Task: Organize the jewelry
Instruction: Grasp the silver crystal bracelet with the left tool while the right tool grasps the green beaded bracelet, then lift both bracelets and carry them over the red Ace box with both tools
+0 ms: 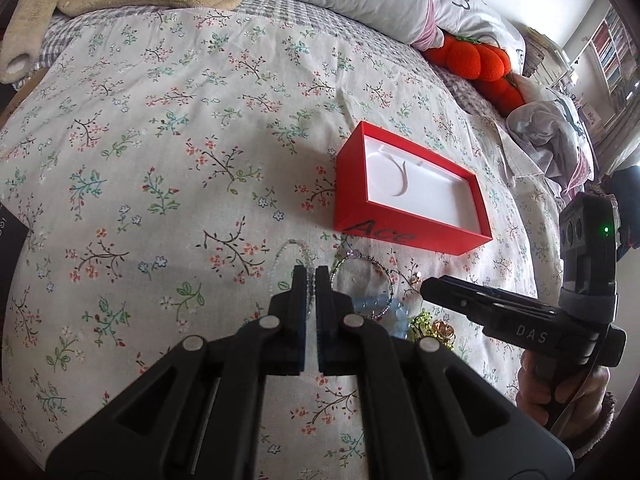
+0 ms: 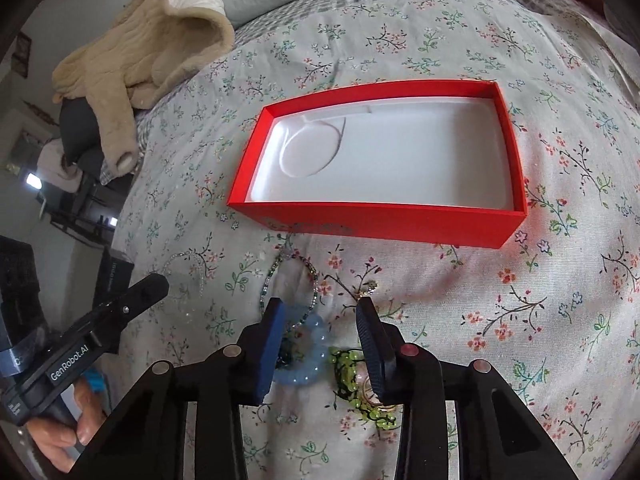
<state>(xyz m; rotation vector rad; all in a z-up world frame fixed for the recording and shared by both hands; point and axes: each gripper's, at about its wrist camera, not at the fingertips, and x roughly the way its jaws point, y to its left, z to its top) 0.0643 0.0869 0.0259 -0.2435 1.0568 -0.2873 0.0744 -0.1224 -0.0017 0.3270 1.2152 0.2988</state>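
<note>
Jewelry pile sits on bedspread just before red box. Left gripper pinches clear bead strand; right gripper spread, w/ nothing in it. Strands are light, limp, slippery: you take the blue bracelet across its beads.

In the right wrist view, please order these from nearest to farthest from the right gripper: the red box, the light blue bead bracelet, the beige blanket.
From the right gripper:
1. Light blue bead bracelet, on the bedspread between the fingers, toward the left one.
2. Red box, open, straight ahead.
3. Beige blanket, far upper left at the bed's edge.
</note>
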